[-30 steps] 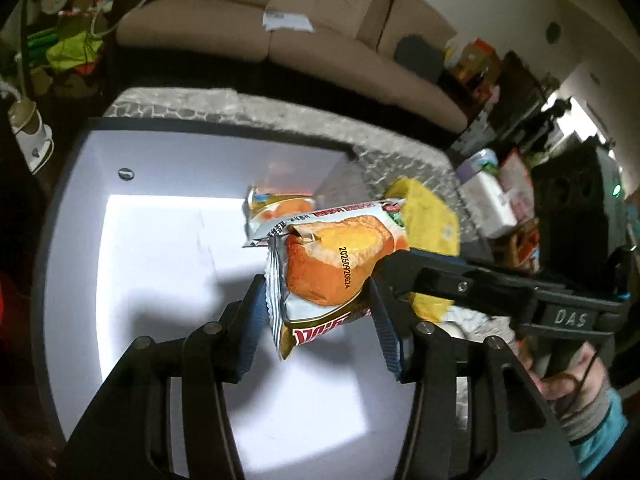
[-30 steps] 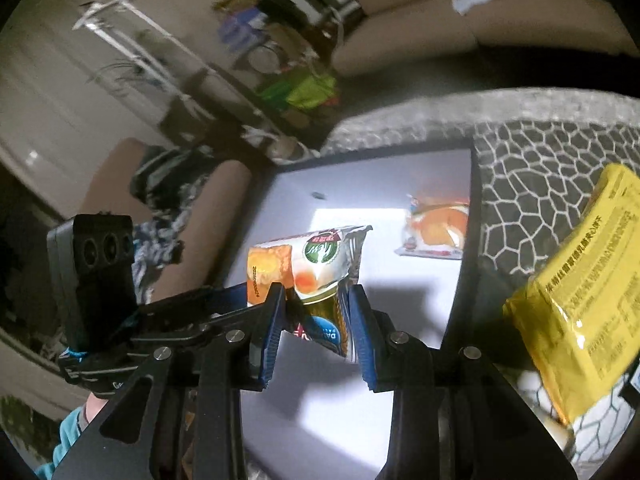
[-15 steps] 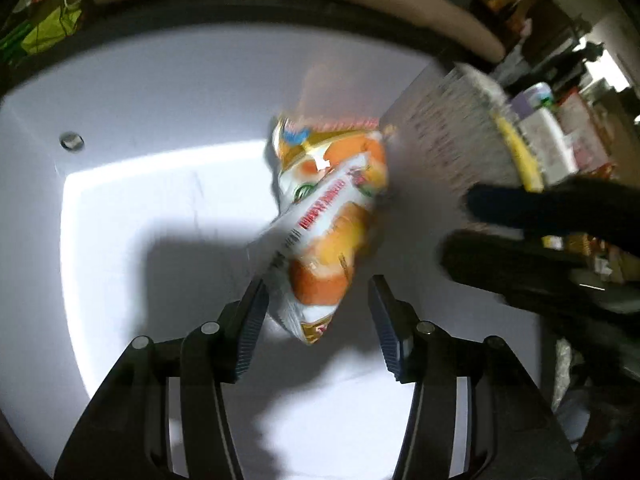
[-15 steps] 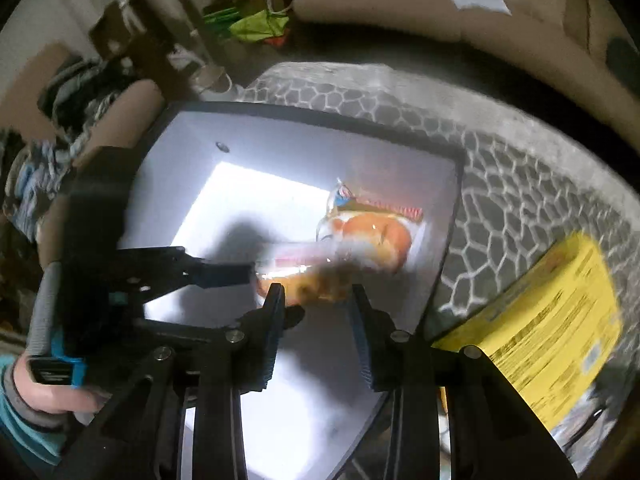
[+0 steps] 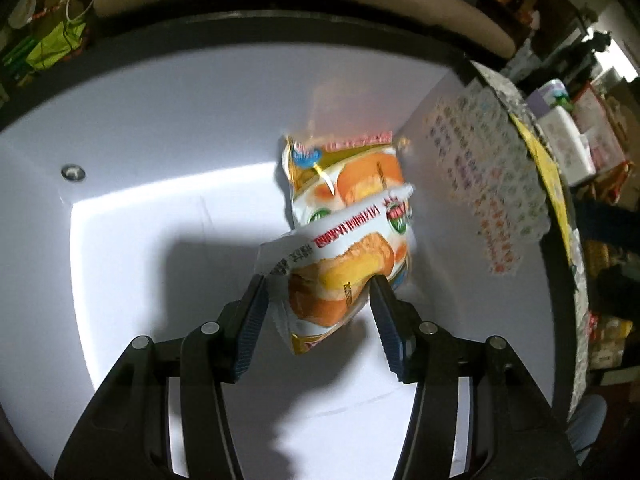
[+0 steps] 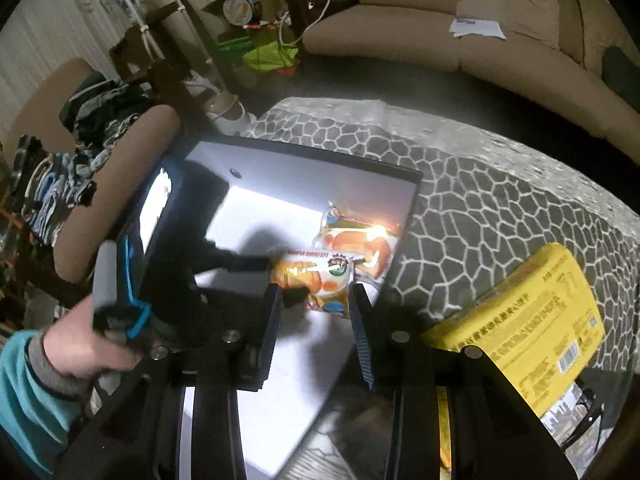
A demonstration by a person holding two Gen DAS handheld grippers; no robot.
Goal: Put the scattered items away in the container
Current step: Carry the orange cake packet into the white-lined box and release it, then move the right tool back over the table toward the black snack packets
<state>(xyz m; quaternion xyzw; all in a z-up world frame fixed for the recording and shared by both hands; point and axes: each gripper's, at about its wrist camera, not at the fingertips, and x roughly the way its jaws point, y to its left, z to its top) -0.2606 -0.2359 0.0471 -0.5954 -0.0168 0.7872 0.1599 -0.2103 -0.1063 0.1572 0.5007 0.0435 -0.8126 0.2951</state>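
My left gripper [image 5: 318, 284] is open inside the white container [image 5: 160, 120], its jaws on either side of an orange cake packet [image 5: 344, 272] that rests partly on a second cake packet [image 5: 344, 168] on the container floor. In the right wrist view the two packets [image 6: 320, 276] [image 6: 360, 236] lie in the container's [image 6: 280, 184] right corner, with the left gripper [image 6: 276, 276] at the nearer one. My right gripper [image 6: 312, 292] is open and empty, held above the container's near edge. A yellow packet [image 6: 532, 320] lies on the patterned table to the right.
The table has a grey honeycomb-patterned cloth [image 6: 480, 200]. A beige sofa [image 6: 460, 32] stands behind it. A chair with clothes [image 6: 80, 132] is at the left. Shelves with boxes [image 5: 572, 132] stand to the right of the container.
My right gripper let go of the cake packet and drew back above the container's edge. My left gripper moved down into the container with the packet, which now rests on the other packet.
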